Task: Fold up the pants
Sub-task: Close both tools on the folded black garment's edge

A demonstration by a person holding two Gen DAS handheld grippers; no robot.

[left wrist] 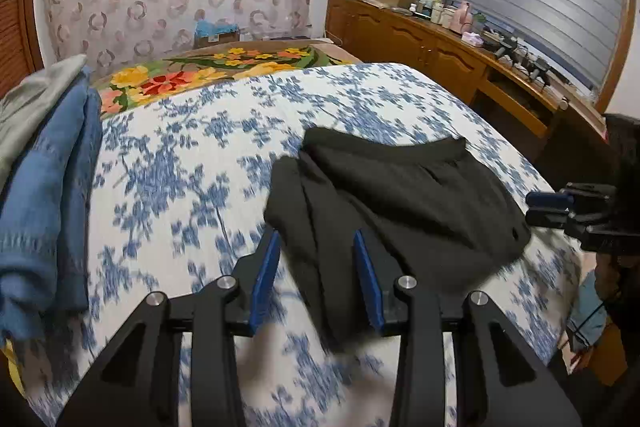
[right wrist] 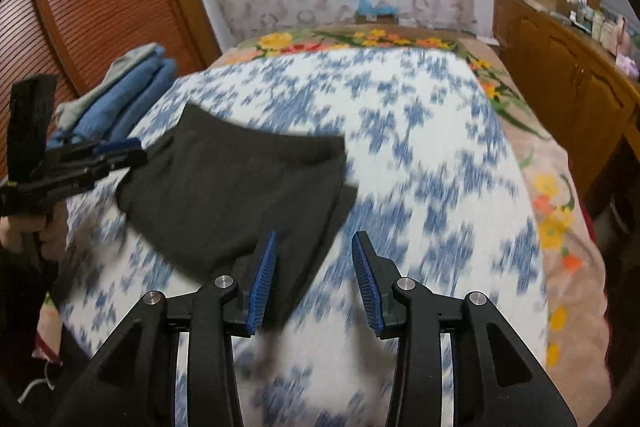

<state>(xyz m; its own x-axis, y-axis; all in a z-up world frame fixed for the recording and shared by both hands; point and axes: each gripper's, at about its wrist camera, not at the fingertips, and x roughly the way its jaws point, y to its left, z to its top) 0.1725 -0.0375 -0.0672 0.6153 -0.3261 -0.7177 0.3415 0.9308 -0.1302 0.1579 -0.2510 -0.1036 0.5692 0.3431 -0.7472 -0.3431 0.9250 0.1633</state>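
A: What's the biggest thing in view?

B: A bed under a white quilted cover printed with blue flowers (left wrist: 192, 163), with a flowered blanket in yellow, orange and green (left wrist: 224, 67) showing at its far end. A long wooden sideboard crowded with bottles and boxes (left wrist: 420, 39) runs along one side of the room.

A: And the pants?

B: The dark grey fabric pants (left wrist: 400, 195) lie folded into a compact bundle on the cover, toward the near side of the bed. A stack of folded blue and pale grey clothes (left wrist: 48, 187) sits well apart from them at the bed's edge.

A: The tools?

B: The left gripper (left wrist: 316, 267), black with blue pads, hangs over the near edge of the pants, jaws apart, nothing pinched. The right gripper (right wrist: 314, 271) is alike: jaws apart, empty, one finger above the corner of the pants, the other over the cover.
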